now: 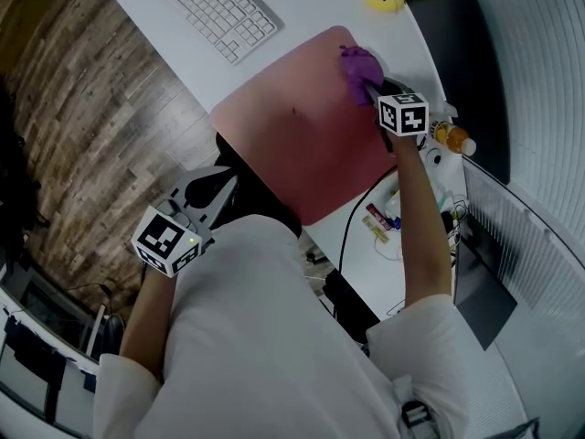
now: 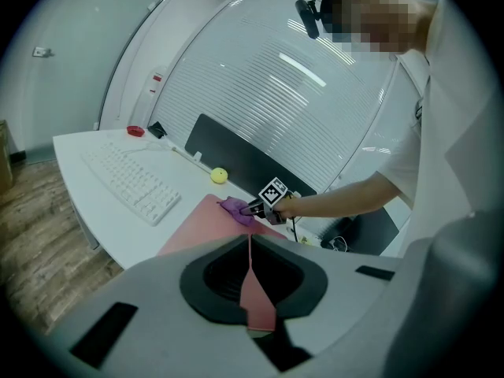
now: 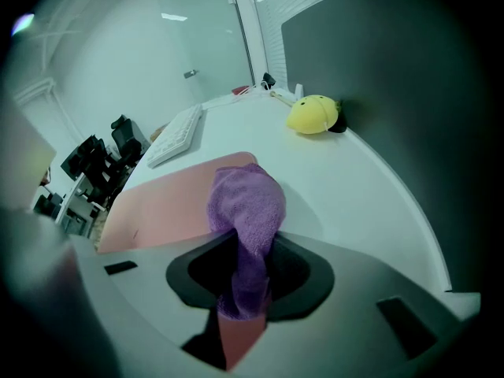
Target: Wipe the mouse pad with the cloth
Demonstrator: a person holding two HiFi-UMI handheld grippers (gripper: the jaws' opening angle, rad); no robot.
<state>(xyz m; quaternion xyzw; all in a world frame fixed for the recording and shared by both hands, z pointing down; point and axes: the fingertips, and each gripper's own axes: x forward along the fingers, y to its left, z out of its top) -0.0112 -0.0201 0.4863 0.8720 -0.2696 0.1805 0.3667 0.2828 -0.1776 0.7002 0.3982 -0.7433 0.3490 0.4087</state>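
In the head view my right gripper has the cloth down on the mouse pad at its 1 o'clock corner. Nearly all the bare pad runs from there toward 7 o'clock, and the left gripper hangs off the desk edge at 8 o'clock, the farther of the two. The left gripper view shows its jaws pressed together on nothing. The right gripper view shows jaws clamped on the purple cloth, with the wad bunched ahead at 12 o'clock.
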